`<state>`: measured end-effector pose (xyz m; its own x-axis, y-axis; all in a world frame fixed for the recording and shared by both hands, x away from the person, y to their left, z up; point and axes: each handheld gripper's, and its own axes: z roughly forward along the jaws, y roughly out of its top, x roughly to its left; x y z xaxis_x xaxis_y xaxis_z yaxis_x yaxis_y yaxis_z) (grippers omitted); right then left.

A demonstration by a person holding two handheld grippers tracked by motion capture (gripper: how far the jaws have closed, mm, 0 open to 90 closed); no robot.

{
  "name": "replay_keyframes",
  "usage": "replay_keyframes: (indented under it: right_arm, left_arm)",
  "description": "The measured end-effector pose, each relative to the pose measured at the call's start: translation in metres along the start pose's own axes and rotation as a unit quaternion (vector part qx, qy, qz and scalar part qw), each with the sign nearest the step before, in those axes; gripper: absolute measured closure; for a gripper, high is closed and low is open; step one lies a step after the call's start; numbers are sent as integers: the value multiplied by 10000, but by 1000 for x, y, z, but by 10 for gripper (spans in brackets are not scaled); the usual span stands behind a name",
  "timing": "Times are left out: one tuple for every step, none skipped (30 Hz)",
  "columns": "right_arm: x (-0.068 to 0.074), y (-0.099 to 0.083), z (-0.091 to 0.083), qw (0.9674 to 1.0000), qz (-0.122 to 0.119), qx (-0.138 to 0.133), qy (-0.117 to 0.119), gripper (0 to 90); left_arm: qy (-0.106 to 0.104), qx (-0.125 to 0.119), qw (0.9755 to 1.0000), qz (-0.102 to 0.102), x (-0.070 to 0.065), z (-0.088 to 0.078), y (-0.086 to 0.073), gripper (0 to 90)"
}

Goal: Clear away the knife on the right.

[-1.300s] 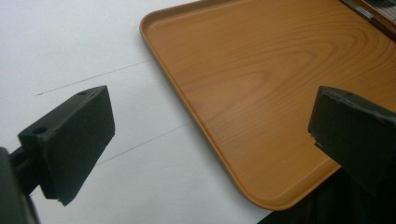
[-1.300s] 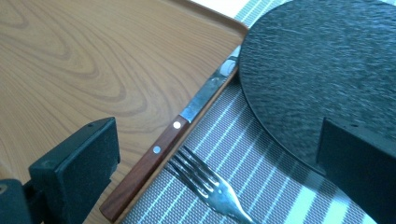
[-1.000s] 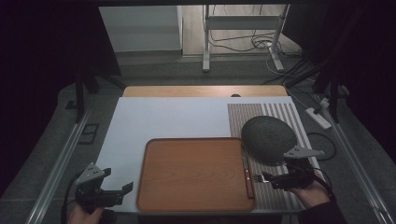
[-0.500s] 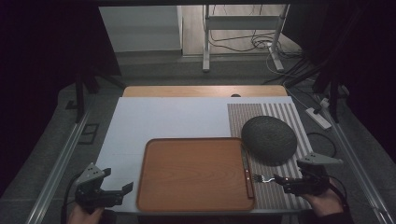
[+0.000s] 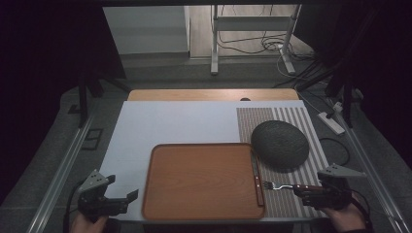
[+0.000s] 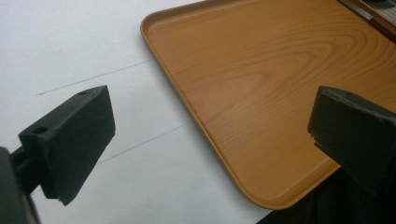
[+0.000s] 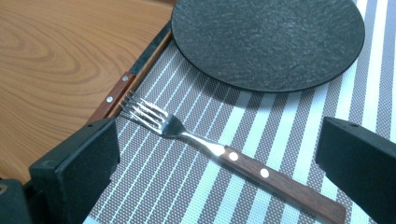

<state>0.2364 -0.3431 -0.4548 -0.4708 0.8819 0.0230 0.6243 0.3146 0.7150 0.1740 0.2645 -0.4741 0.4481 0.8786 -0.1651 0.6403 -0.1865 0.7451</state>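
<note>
**Fingers spread, fork loose between the right pair**

Fingers [image 7: 77,170] on my right gripper [image 5: 311,193] stand wide apart, and the fork [image 7: 224,156] lies on the mat [image 7: 243,116] in the gap between them, touching neither. In the right gripper view its tines point up and left toward the tray [image 7: 60,60], its wooden handle runs down and right toward my right-hand finger, and the handle's end stops just short of it. The tines lie just beside the knife [image 7: 119,91], which rests along the tray's edge with its blade toward the plate [image 7: 268,39]. The plate sits on the mat beyond the fork, apart from it.

From the high view the fork [image 5: 286,186] lies flat near the mat's front edge, between the tray [image 5: 201,180] and my right gripper, tines toward the tray. My right hand [image 5: 340,216] holds that gripper low at the table's front right corner, pointing left along the fork's handle.

My left gripper [image 5: 109,200] is open too, its fingers [image 6: 70,140] well apart with nothing between them but white tabletop [image 6: 93,56] and the tray's near corner [image 6: 261,93]. My left hand [image 5: 87,224] keeps it low at the front left corner, aimed right toward the tray and just off its left edge. It is well apart from the fork.
</note>
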Motion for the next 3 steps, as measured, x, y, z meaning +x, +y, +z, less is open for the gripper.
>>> replay_keyframes:
  right_arm:
    - [0, 0, 0, 10000, 9, 10, 2, 0]
    - [-1, 0, 0, 10000, 16, 7, 8, 0]
    - [-1, 0, 0, 10000, 10, 18, 11, 0]
  left_arm:
    - [1, 3, 10000, -1, 0, 0, 0, 14]
    - [-3, -3, 10000, 1, 0, 0, 0, 14]
    - [-4, 2, 10000, 6, 0, 0, 1, 14]
